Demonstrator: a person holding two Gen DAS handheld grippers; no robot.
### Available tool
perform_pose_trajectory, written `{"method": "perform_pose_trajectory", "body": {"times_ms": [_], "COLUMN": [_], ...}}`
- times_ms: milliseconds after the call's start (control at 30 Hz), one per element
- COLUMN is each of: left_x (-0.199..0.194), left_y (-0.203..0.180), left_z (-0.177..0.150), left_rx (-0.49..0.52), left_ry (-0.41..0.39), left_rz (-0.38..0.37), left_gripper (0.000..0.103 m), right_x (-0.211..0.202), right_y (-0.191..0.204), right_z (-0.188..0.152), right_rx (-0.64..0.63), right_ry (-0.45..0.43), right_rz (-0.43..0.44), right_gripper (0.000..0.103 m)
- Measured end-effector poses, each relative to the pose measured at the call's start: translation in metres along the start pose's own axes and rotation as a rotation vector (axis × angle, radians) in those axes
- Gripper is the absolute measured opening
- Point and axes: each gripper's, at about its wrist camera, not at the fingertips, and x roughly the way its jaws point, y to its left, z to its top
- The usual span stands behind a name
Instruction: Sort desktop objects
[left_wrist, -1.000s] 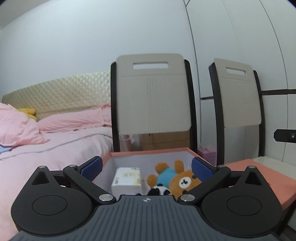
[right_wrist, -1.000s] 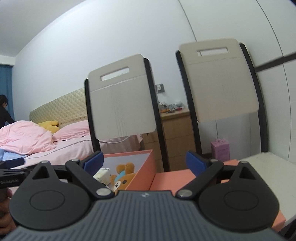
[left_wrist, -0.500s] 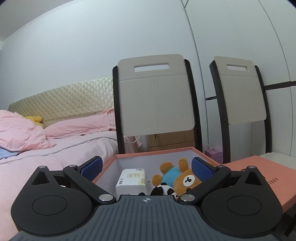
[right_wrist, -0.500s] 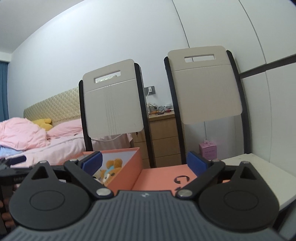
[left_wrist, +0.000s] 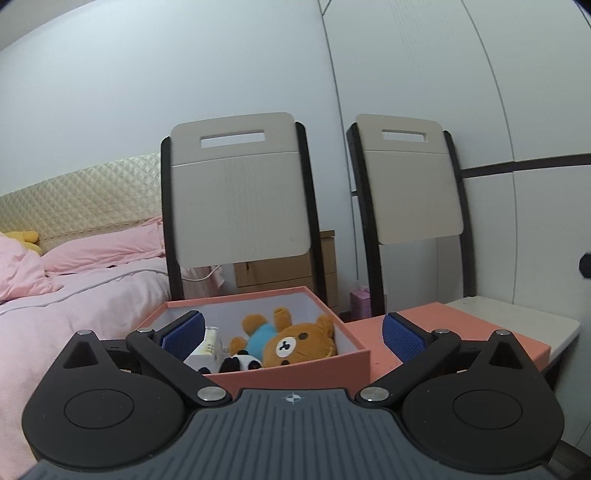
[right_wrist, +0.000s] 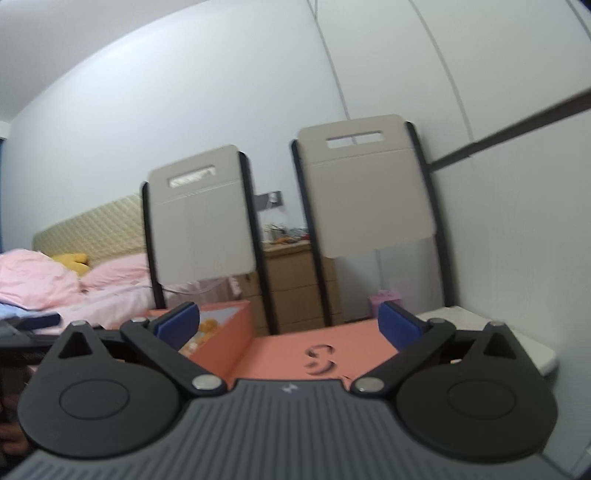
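Note:
An open salmon-pink box (left_wrist: 295, 369) stands on the table. Inside lie a brown teddy bear in a blue shirt (left_wrist: 291, 341), a small panda toy (left_wrist: 240, 363) and a white carton (left_wrist: 207, 347). The box's flat lid (left_wrist: 461, 328) lies to its right. My left gripper (left_wrist: 291, 334) is open and empty, just before and above the box. My right gripper (right_wrist: 288, 321) is open and empty over the lid (right_wrist: 314, 350), with the box (right_wrist: 221, 332) at its left.
Two beige chairs (left_wrist: 236, 192) (left_wrist: 410, 184) stand behind the white table (left_wrist: 517, 314). A bed with pink bedding (left_wrist: 74, 295) is at the left. A wooden drawer unit (right_wrist: 299, 284) stands by the wall, with a small pink box (right_wrist: 384, 301) on the floor.
Both grippers have pulled back and risen, so the box and lid look farther off. The right wrist view is blurred from motion. Both stayed open.

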Motion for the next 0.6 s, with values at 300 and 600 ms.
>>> {"method": "perform_pose_trajectory", "body": {"times_ms": [300,600], "left_x": [0.002,0.029], "left_y": [-0.026,-0.04], "left_z": [-0.01,-0.028], "left_rx": [0.018,-0.069], "left_ry": [0.066,0.154], "left_rz": [-0.086,-0.05], "left_gripper": [0.103,0.103], "right_x": [0.004,0.013], "right_y": [-0.032,-0.036], "right_z": [-0.018,-0.014], "right_rx": [0.096,0.124], "right_ry": [0.007,-0.03], "right_rz": [-0.035,-0.029], "right_gripper": [0.103,0.103]}}
